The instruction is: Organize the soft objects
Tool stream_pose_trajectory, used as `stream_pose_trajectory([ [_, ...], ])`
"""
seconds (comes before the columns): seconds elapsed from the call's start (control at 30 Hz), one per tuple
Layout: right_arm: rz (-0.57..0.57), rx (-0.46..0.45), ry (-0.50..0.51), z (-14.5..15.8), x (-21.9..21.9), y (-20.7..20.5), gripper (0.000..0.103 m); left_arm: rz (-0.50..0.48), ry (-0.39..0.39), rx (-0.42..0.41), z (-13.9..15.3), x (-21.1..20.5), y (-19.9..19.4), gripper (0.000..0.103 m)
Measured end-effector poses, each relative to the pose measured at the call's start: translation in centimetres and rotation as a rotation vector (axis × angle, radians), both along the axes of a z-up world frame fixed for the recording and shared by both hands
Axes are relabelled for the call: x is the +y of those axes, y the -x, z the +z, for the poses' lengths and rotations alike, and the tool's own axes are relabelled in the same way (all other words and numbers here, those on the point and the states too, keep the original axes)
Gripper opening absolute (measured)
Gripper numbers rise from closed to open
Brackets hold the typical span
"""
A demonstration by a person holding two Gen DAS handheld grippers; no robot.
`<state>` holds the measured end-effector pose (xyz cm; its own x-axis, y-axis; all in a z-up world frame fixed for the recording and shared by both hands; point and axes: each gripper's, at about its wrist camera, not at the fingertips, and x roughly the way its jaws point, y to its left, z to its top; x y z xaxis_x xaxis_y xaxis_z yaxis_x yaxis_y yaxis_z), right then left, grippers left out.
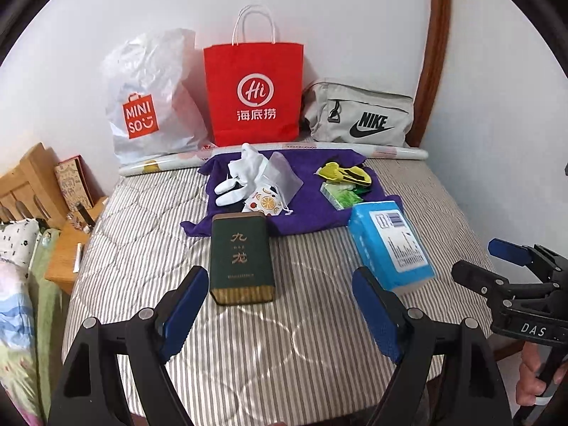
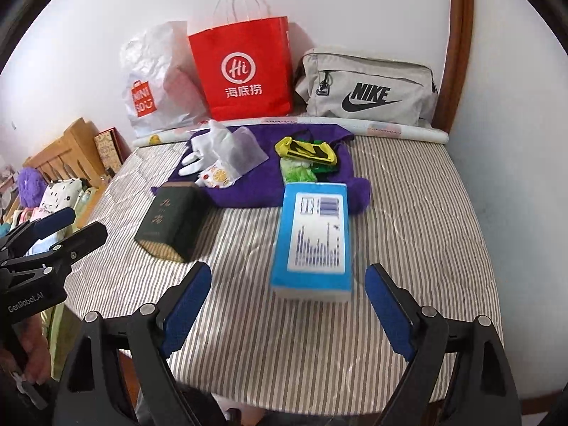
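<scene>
- Grippers: left gripper point(image 1: 280, 305) and right gripper point(image 2: 287, 301) are held level, spread wide, nothing gripped.
- Soft white gloves point(image 1: 241, 177) are seen at 12 o'clock on fuzzy purple towel point(image 1: 305, 206).
- Boxy green tin point(image 1: 242, 257) lies nearer.

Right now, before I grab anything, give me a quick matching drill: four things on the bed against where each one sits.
Things:
1. white gloves
2. blue tissue pack
3. green tin
4. grey Nike bag

Places:
A. against the wall, right of the red paper bag
B. on the purple cloth
C. ahead of the right gripper
D. ahead of the left gripper

Pairs: 1-B, 2-C, 3-D, 4-A
</scene>
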<state>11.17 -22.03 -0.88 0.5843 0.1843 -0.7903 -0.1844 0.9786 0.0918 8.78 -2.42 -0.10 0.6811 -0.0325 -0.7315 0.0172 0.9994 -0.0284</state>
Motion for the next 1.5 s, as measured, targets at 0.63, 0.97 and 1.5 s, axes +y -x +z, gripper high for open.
stream_pose_trajectory([
  [0.63, -0.029, -0.106, -0.005, 2.0, -0.9, 7.2, 0.088, -0.003, 0.000, -0.072, 1.5, -1.6, 7.0, 0.084],
  [0.97, -0.025, -0.105, 0.011, 1.9, -0.9, 8.0, 0.088, 0.014, 0.009, -0.076, 1.6, -1.2, 7.7, 0.084],
  [1.5, -0.018, -0.116, 0.016, 2.1, -0.8, 8.6, 0.088, 0.014, 0.004, -0.077, 1.6, -1.3, 8.1, 0.084],
])
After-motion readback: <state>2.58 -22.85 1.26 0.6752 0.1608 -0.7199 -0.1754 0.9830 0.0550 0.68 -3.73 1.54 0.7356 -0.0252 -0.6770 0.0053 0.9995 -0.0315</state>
